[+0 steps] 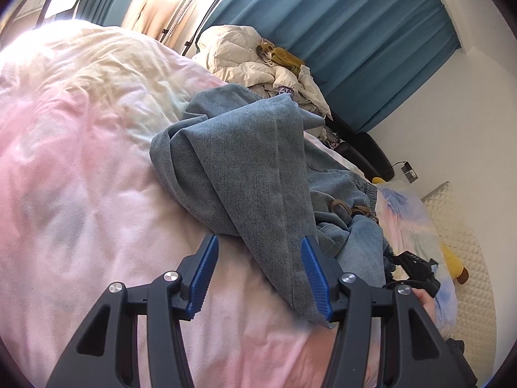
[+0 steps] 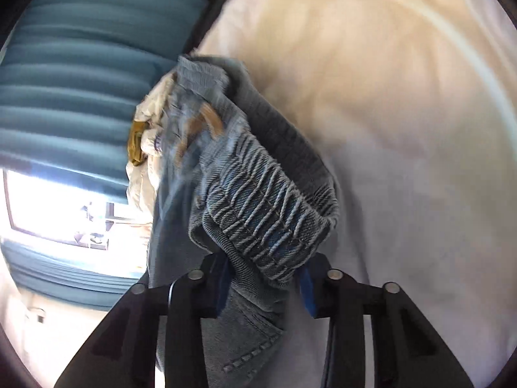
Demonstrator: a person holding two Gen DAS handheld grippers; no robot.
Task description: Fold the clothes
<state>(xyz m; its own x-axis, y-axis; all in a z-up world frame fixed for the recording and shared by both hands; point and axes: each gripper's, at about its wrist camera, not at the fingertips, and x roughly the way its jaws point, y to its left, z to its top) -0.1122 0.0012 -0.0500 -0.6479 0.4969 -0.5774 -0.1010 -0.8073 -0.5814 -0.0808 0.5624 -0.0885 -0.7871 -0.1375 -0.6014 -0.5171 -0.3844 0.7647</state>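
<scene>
1. The left gripper, black-framed with ribbed blue pads, stands wide apart above the pink, cream and blue tie-dyed duvet. A trailing leg of the faded blue denim trousers lies between its fingers, brushing the right-hand pad, but nothing is clamped.
2. The right gripper has the trousers' gathered elastic waistband bunched between its fingers. The cloth hides the pads and the view is blurred, so I cannot tell whether it truly pinches the band — it looks like a hold, no more than that.
3. The trousers sit in a crumpled heap near the middle of the bed, one leg doubled over the body, a brown drawstring showing at the waist.
4. Beyond them lies a heap of cream padded bedding and clothing against the teal pleated curtain; a yellow soft toy lies at the bed's far edge.
5. My judgement: the step in hand is spreading the trousers flat before any fold. To do it well, the left should close on the leg's hem, not mid-cloth, and the two grippers should draw apart — waist one way, hem the other — so the legs lie straight and stacked.
6. Keep the denim low over the duvet while pulling; the heavy cloth could slip from a shallow pinch.
</scene>
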